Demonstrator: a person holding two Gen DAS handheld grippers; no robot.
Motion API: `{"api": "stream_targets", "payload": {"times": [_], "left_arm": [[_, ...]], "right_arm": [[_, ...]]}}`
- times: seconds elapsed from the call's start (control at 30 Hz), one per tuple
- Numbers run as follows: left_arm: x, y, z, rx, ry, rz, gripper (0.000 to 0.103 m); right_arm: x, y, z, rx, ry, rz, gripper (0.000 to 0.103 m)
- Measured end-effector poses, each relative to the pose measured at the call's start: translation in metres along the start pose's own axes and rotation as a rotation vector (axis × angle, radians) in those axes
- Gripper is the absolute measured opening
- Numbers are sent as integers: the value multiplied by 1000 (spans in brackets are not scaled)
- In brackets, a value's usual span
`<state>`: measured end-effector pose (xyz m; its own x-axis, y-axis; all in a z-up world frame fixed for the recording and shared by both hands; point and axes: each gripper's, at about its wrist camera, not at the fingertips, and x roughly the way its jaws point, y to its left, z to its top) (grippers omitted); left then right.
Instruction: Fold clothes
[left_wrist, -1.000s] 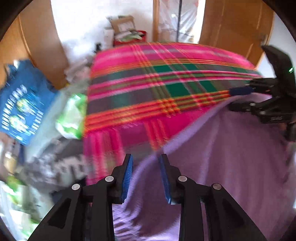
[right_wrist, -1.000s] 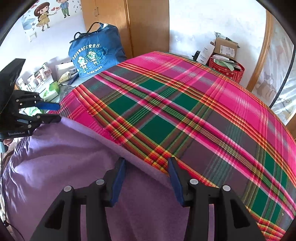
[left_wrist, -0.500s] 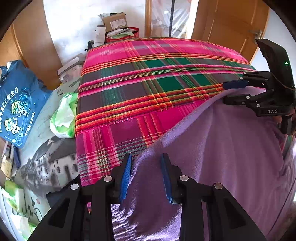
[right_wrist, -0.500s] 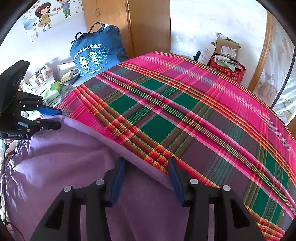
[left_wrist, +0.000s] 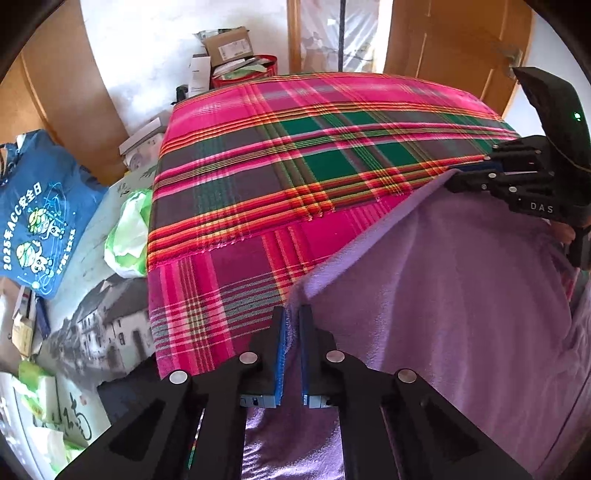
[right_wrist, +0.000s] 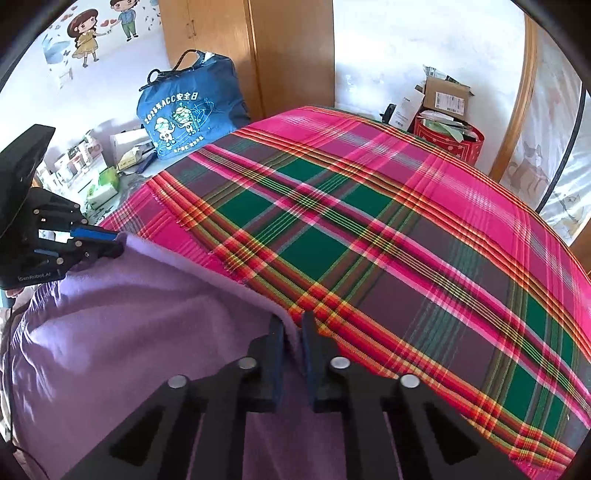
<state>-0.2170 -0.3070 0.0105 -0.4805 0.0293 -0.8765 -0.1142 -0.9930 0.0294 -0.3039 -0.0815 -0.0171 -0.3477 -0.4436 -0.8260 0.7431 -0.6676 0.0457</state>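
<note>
The left gripper (left_wrist: 291, 317) has its blue pads pressed together on one corner of the purple cloth (left_wrist: 443, 295), at about 6 o'clock in its own view. The right gripper (right_wrist: 293, 325) pinches the other corner of the same edge in the same way, low at 6 o'clock in its view. Between them the cloth's top edge runs taut, and the rest spreads toward the person over the near side of the plaid bedspread (right_wrist: 351, 229). From the left camera the right gripper sits at 3 o'clock; from the right camera the left gripper sits at 9 o'clock. A blue bag (right_wrist: 184, 114) stands beyond the bed at 11 o'clock in the right view, and a red bin (right_wrist: 448, 142) stands at 1 o'clock.
</note>
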Motion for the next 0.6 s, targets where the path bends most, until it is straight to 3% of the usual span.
{"api": "stream_targets", "payload": {"times": [0.33, 0.6], "left_arm": [[-20, 0, 1, -34, -65, 67, 6], [-46, -6, -7, -47, -107, 63, 6]], "right_arm": [[-31, 21, -4, -47, -79, -54, 3], [-67, 42, -15, -75, -133, -79, 3]]}}
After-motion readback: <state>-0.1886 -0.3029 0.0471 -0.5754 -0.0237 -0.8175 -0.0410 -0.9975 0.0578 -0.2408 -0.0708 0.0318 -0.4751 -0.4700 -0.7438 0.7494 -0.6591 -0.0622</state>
